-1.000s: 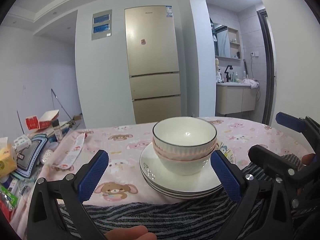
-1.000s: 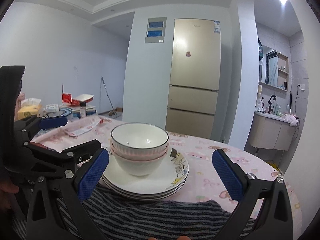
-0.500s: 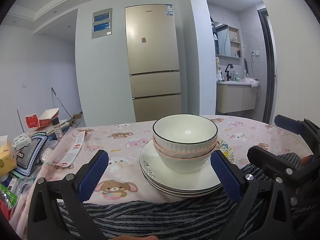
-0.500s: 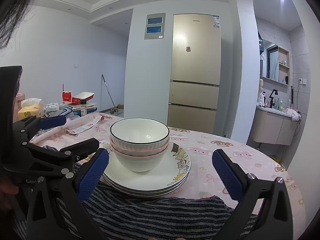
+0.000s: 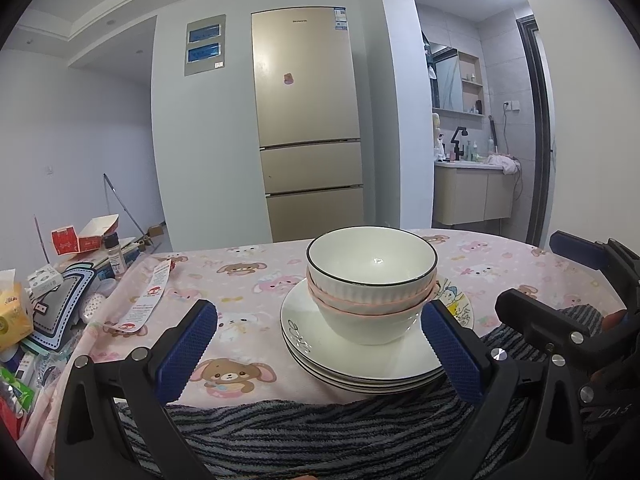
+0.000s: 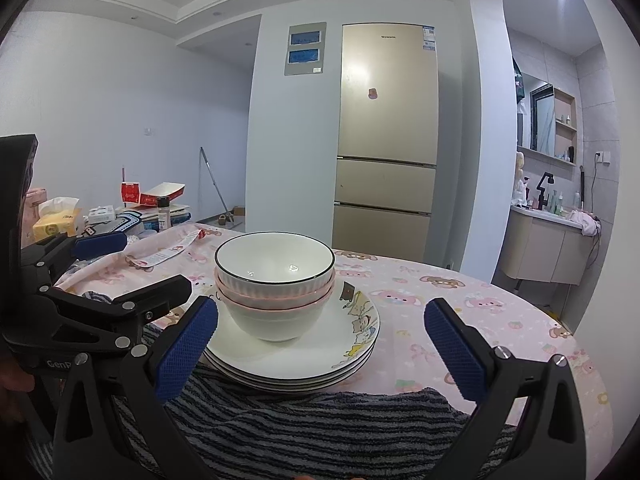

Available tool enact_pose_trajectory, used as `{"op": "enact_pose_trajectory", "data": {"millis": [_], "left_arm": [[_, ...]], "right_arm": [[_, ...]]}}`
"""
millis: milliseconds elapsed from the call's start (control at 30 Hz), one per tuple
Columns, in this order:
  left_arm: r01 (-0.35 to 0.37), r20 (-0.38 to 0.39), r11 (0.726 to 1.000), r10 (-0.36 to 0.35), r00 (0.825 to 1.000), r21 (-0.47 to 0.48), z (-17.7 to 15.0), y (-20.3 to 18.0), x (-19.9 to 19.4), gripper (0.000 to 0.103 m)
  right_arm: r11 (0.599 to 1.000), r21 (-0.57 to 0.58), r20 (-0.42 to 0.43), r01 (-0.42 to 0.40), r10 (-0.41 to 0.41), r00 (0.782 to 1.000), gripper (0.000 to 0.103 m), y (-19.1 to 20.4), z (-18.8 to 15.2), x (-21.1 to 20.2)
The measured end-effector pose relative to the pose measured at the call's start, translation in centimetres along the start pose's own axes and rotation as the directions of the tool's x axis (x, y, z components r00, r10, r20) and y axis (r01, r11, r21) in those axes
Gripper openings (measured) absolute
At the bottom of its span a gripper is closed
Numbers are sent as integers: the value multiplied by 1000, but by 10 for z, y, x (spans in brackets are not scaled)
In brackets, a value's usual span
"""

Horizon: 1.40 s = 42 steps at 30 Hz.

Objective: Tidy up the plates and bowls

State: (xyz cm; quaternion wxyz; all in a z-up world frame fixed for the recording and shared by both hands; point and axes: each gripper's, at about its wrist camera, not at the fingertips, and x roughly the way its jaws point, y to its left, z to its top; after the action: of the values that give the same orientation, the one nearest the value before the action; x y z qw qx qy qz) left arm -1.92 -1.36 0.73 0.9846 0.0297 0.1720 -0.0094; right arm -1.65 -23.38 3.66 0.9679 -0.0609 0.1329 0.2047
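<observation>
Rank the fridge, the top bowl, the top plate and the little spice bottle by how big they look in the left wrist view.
1. fridge, though far off
2. top plate
3. top bowl, narrower than the plate
4. spice bottle, smallest

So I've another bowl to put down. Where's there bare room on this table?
Bare tablecloth right of the plates, and a patch between plates and leaflet. The left edge is crowded with boxes.
</observation>
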Motion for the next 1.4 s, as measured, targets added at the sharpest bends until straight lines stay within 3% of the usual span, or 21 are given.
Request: {"op": "enact_pose_trajectory", "data": {"millis": [1400], "left_arm": [[-12, -40, 1000, 14, 999, 27, -3, -8, 8, 103]], "right_arm": [[1000, 7, -10, -6, 7, 1000, 103, 1, -1, 2]]}}
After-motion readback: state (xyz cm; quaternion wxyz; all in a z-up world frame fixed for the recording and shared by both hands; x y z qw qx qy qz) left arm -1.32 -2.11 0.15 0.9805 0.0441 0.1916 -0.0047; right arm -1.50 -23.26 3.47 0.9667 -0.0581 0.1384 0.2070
